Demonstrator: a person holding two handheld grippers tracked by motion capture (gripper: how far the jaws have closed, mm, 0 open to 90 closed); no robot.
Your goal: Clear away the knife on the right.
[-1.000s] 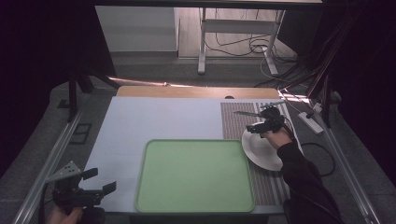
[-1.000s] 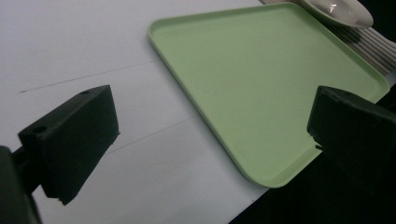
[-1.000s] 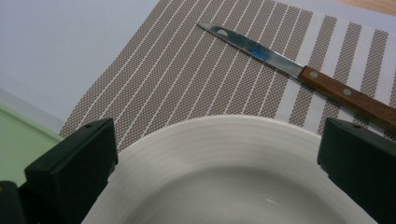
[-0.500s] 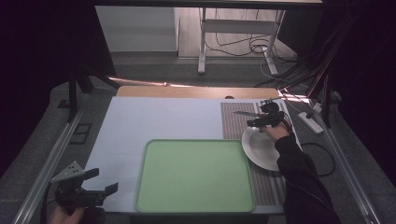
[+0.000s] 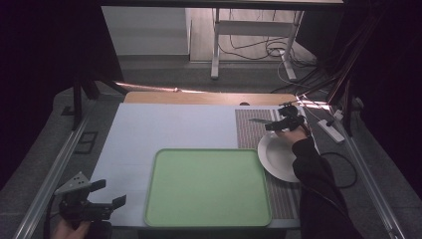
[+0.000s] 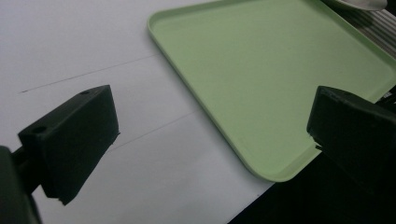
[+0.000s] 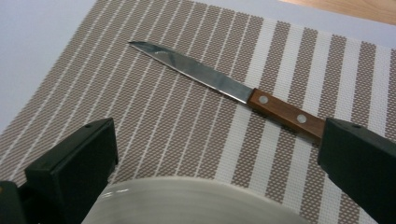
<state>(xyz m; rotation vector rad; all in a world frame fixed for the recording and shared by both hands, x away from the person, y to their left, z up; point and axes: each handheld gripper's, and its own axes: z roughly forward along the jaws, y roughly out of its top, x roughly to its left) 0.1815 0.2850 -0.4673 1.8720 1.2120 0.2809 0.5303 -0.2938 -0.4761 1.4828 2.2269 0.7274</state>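
Observation:
A knife (image 7: pixel 219 84) with a steel blade and a brown riveted wooden handle (image 7: pixel 285 113) lies flat on the striped placemat (image 7: pixel 154 126). My right gripper (image 7: pixel 219 140) hovers open just short of it, and the handle's end reaches behind the right jaw. In the high view the right gripper (image 5: pixel 283 122) sits at the mat's far end, with the knife (image 5: pixel 260 120) pointing left. A white plate (image 5: pixel 277 158) lies on the mat below the hand; its rim (image 7: pixel 196 200) shows between the jaws. My left gripper (image 5: pixel 110 193) is open at the table's near left corner.
A pale green tray (image 5: pixel 208 186) with nothing in it lies at the front middle of the white table top (image 5: pixel 169 127); its corner (image 6: pixel 280 84) faces the left gripper's jaws. A wooden strip (image 5: pixel 199 98) runs along the far edge. Cables and a power strip (image 5: pixel 331 129) lie to the right.
My right gripper has drifted slightly away from the plate toward the far end of the mat and the knife. The left gripper has barely moved.

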